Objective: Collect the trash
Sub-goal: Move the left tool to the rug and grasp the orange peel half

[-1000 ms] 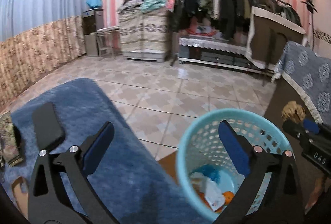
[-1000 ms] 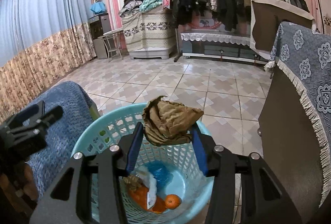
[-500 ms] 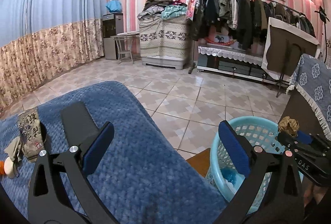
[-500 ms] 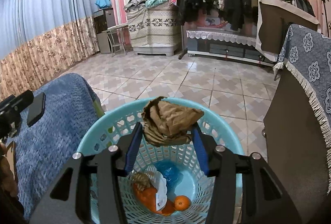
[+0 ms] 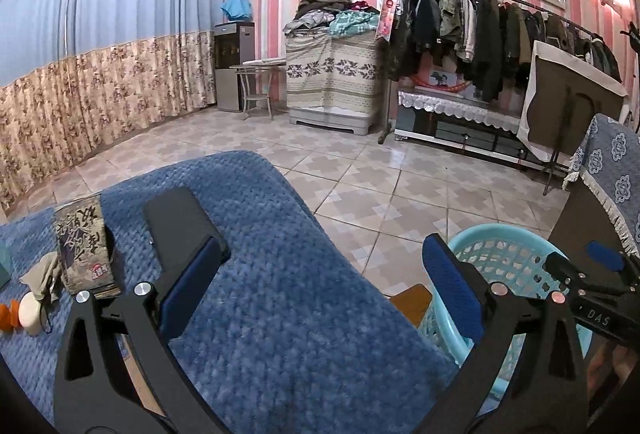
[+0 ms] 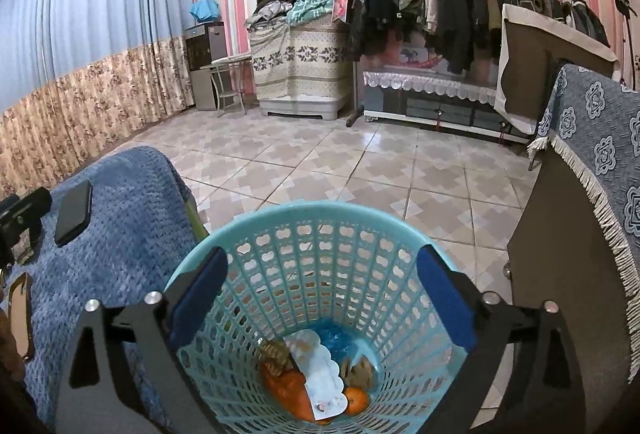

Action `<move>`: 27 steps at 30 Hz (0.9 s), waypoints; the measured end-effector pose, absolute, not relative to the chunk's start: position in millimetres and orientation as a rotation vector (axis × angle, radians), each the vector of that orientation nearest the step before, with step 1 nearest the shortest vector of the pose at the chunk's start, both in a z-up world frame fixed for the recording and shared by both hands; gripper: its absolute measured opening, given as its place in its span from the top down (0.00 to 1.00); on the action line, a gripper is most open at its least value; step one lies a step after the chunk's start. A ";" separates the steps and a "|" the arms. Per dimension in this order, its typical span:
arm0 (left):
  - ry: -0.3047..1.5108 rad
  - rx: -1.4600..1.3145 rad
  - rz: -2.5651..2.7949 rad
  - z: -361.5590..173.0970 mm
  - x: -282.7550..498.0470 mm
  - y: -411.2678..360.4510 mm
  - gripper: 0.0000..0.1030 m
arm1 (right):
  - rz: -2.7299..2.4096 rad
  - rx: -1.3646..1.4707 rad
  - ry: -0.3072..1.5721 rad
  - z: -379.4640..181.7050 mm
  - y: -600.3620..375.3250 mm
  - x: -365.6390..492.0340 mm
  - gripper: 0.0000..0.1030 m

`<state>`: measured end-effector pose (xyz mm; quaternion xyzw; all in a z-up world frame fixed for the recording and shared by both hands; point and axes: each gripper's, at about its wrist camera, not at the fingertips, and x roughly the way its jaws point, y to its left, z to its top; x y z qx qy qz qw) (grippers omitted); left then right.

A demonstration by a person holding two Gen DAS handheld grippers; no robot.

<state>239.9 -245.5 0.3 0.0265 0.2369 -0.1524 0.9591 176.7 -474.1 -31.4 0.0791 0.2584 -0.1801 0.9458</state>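
Note:
My right gripper (image 6: 320, 294) is open and empty above the light blue plastic basket (image 6: 280, 222). In the basket lie a crumpled brown paper (image 6: 360, 370), a white card (image 6: 320, 374), orange peels (image 6: 288, 390), an orange (image 6: 356, 400) and a blue wrapper (image 6: 336, 338). My left gripper (image 5: 320, 286) is open and empty over the blue cloth-covered table (image 5: 280, 334). On the table at the far left lie a patterned pouch (image 5: 82, 246), a crumpled grey piece (image 5: 42, 274), a white object (image 5: 30, 314) and an orange bit (image 5: 8, 316). The basket (image 5: 500, 246) stands right of the table.
A black phone (image 5: 176, 222) lies on the table near my left finger; it also shows in the right wrist view (image 6: 74, 211). A cabinet with a blue fringed cloth (image 6: 592, 161) stands right of the basket. Tiled floor (image 6: 360, 169) lies beyond.
My right gripper has opened and the brown paper has dropped into the basket. My left gripper has swung left, away from the basket, over the table.

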 end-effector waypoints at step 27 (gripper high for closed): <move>0.484 -0.012 -0.105 2.7 213.0 -96.2 0.05 | -0.295 0.084 0.522 -15.7 -419.6 187.7 0.05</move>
